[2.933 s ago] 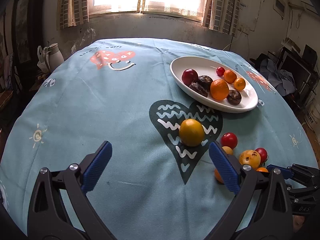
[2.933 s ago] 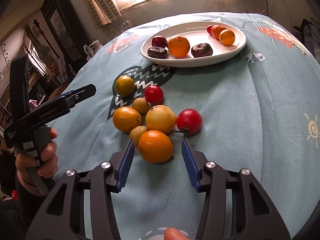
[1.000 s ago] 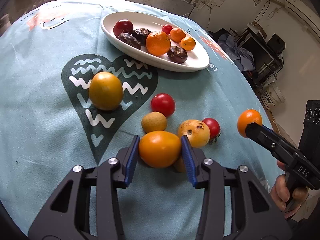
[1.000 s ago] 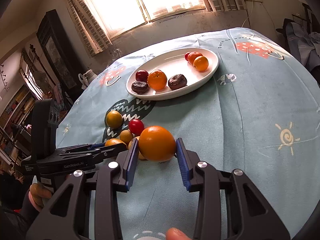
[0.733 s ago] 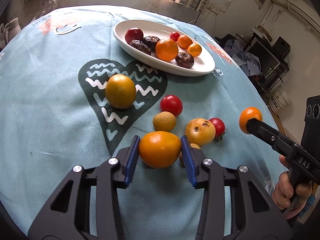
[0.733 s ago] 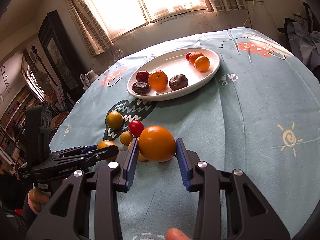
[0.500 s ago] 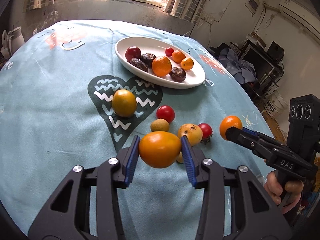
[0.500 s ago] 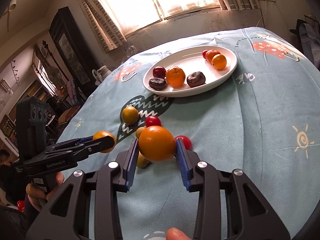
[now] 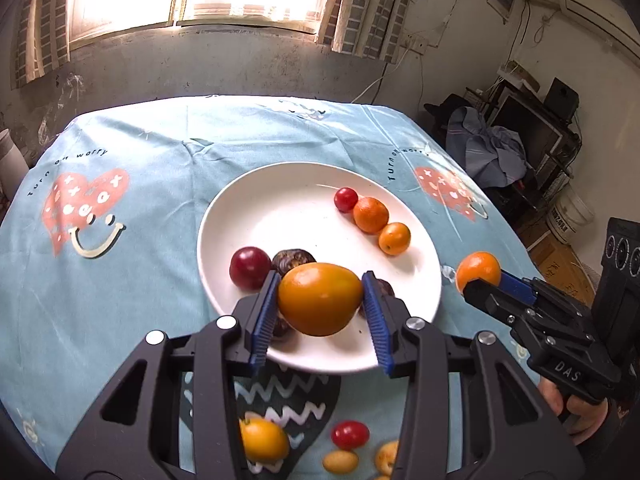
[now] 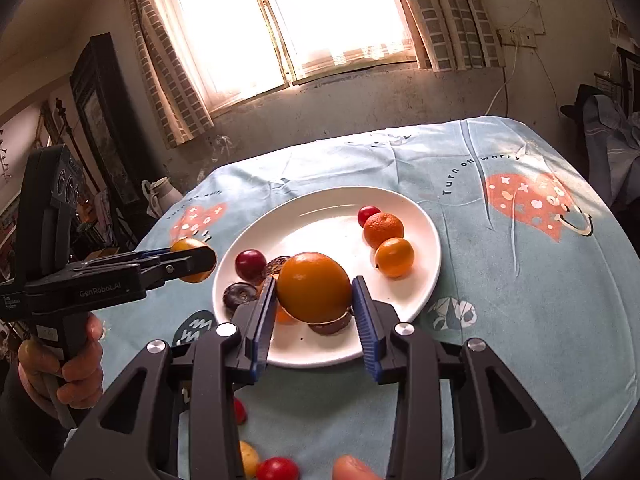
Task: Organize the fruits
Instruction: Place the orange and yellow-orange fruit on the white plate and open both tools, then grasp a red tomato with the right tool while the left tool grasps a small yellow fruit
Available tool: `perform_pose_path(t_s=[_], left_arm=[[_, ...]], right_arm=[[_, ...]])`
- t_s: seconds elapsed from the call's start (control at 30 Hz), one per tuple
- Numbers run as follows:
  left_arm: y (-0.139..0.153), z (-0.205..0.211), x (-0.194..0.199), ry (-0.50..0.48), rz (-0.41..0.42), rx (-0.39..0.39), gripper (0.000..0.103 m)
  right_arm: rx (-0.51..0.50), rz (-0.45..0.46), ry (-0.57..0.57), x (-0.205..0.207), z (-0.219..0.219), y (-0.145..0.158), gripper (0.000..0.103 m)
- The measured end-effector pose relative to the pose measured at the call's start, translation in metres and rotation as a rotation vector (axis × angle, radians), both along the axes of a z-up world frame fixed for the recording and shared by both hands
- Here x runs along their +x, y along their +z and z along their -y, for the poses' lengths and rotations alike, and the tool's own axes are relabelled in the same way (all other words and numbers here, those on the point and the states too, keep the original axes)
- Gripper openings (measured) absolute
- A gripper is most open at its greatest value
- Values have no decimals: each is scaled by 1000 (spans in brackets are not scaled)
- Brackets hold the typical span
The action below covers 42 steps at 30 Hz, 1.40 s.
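Note:
My left gripper [image 9: 320, 300] is shut on a yellow-orange fruit [image 9: 319, 298] and holds it above the near rim of the white plate [image 9: 280, 208]. My right gripper [image 10: 314, 294] is shut on an orange [image 10: 314, 286] above the same plate [image 10: 328, 216]; it shows in the left wrist view [image 9: 478, 274] at the plate's right edge. The plate holds a dark red plum [image 9: 250, 267], brown fruits [image 9: 294, 258], a cherry tomato [image 9: 345, 199] and two small oranges [image 9: 371, 215]. Loose fruits lie nearer on the cloth: a yellow one [image 9: 262, 440], a red tomato [image 9: 350, 435] and a small tan one [image 9: 340, 462].
The round table has a light blue printed cloth [image 9: 120, 288]. A wall with a window stands behind it. A white jug [image 10: 160, 196] sits off the table's left side. Clutter and clothes [image 9: 488, 152] lie to the right.
Both grippers closed on a fruit from the loose pile, lifted it and carried it forward over the plate. The loose pile now lies below and behind the fingers.

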State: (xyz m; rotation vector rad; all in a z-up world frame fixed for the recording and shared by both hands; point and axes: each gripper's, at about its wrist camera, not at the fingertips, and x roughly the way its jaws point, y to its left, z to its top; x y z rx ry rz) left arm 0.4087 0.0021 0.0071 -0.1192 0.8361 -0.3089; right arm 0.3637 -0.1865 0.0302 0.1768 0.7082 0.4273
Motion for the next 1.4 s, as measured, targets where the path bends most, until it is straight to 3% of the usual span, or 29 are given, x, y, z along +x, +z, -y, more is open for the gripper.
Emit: perform_pose_path(t_s=[0.23,0.27,0.3,0.37,0.47,0.57,0.77,0.87,0.97,1.4], left_arm=[[-31,16,51,20,-54,79,43],[-32,14,52,29,-58,84,55],[-31,11,49,36,-53,85,81],[-19,2,32,71,1,91,94],[0,-8,-4,62,49,103,95],[7,-21,-49,81,74,114,100],[-17,-45,-133,144,84,83,100],[-36,-52,-159,167,68,22,100],[-52,-52,-168,173,30,-10,100],[-54,-47,-172,158,34,-36,100]], right_arm=[[-27,-49,-9,44,-7,-32,41],[-18,-49,3,45,-8,-33,61],[-11,-46,-2,43,-8,-32,67],[12,-29,20,30,-8,-24,68],[-12,31,80,-3,-9,-8,68],[-98,55,131,-39,-11,-4,68],[-381,122,278,-106,-24,-23,68],[-421,88,342,-119,-25,-37,68],[-445,65,382,-123,-28,-42,68],[-514,1,425,-122,-48,-67,61]])
